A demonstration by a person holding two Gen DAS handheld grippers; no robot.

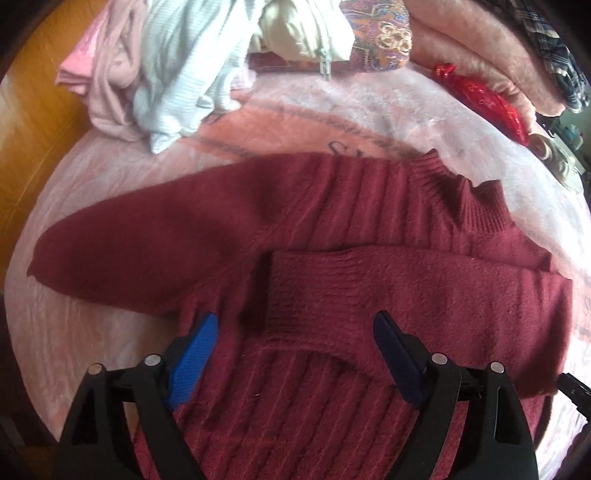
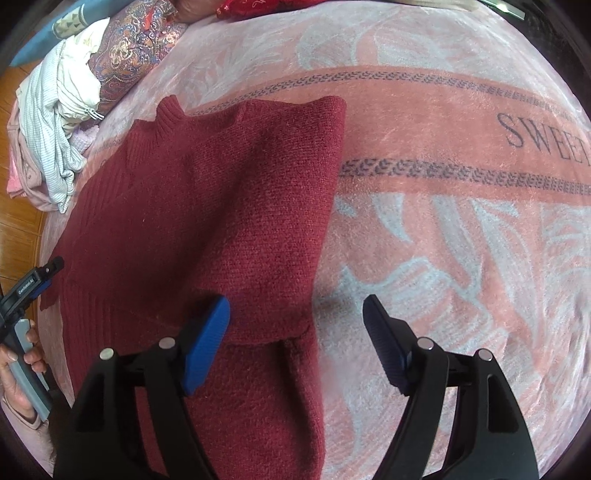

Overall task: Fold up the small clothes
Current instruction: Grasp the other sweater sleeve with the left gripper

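A dark red knitted sweater (image 1: pixel 332 206) lies flat on a pink blanket (image 1: pixel 110 325). One sleeve (image 1: pixel 129 240) stretches out to the left in the left wrist view. The other sleeve is folded across the body, and its ribbed cuff (image 1: pixel 295 288) lies just ahead of my left gripper (image 1: pixel 295 316). That gripper is open above the cuff and nothing is between its blue pads. My right gripper (image 2: pixel 295 300) is open over the right edge of the sweater (image 2: pixel 207 221), one finger above the knit and the other above the blanket (image 2: pixel 443 229). A hand (image 2: pixel 18 362) holds the left gripper (image 2: pixel 37 280) at the left edge of the right wrist view.
At the back of the bed lies a pile of clothes: a pale striped garment (image 1: pixel 184 74), pink garments (image 1: pixel 107 81) and a cream zipped one (image 1: pixel 303 33). A patterned cushion (image 1: pixel 380 33) and a red shiny bag (image 1: pixel 487 99) lie beside them. Wooden floor (image 1: pixel 37 110) shows on the left.
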